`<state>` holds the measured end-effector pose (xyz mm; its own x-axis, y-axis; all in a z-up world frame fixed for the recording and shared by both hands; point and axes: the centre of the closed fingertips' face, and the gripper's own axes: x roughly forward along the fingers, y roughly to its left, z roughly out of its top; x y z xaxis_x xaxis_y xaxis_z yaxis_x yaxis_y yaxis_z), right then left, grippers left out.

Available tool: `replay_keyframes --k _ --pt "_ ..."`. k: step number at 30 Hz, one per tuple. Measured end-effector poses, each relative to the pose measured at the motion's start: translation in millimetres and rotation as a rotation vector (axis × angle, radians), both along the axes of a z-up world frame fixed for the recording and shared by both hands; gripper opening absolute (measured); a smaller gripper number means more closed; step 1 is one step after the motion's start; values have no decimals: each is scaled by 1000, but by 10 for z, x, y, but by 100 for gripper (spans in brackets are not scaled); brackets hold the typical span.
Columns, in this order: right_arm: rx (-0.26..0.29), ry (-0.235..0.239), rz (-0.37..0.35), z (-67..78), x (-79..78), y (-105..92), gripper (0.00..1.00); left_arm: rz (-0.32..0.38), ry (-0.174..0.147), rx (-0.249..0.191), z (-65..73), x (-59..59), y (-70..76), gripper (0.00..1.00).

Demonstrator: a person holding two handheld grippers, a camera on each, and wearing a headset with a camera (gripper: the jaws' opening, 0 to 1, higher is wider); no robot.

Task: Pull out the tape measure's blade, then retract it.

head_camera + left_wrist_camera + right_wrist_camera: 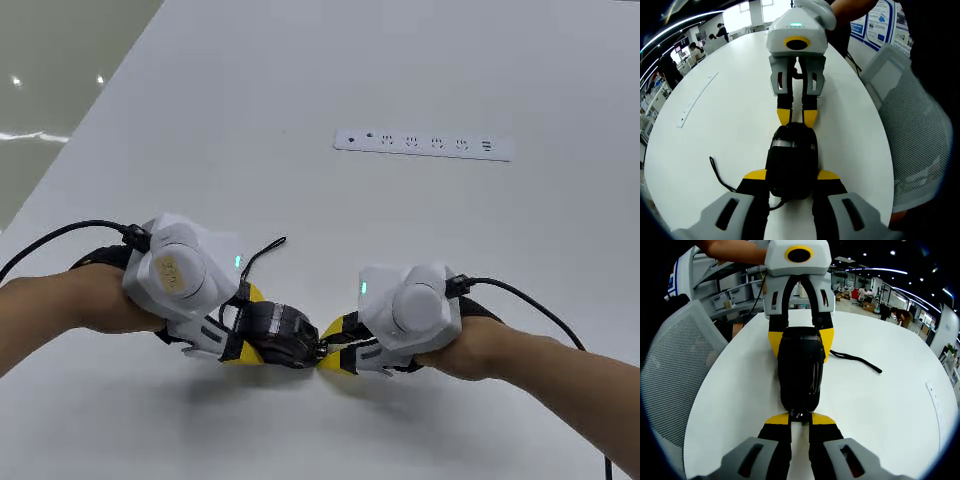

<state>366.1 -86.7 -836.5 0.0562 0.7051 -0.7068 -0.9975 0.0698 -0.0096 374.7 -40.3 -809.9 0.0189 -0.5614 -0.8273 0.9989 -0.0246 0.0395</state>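
Note:
A black tape measure (283, 335) lies low over the white table (400, 230), and my left gripper (250, 325) is shut on its body from the left. In the left gripper view the case (791, 160) sits between my yellow-tipped fingers (756, 175). My right gripper (330, 345) meets it from the right, its yellow fingertips (784, 116) closed narrowly at the case's mouth. In the right gripper view the small blade hook (800, 415) sits between my fingertips (777, 419), right against the case (800, 367). No length of blade shows outside the case.
The tape measure's black wrist strap (262, 252) trails on the table behind the left gripper. A white power strip (423, 144) lies farther back. A grey mesh chair (910, 125) stands beside the table's near edge.

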Motion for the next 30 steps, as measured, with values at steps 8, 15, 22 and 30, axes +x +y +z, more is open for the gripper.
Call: replay_keyframes --k 8,15,22,30 --pt "-1 -1 2 30 4 5 11 -2 -2 10 4 -2 18 27" --pt "-5 -9 8 34 4 10 11 6 0 9 3 2 23 27" --pt "-5 -12 12 28 2 6 11 0 -2 15 -3 2 23 27" --pt "-4 -13 10 28 8 -7 11 4 -2 14 -5 7 30 27"
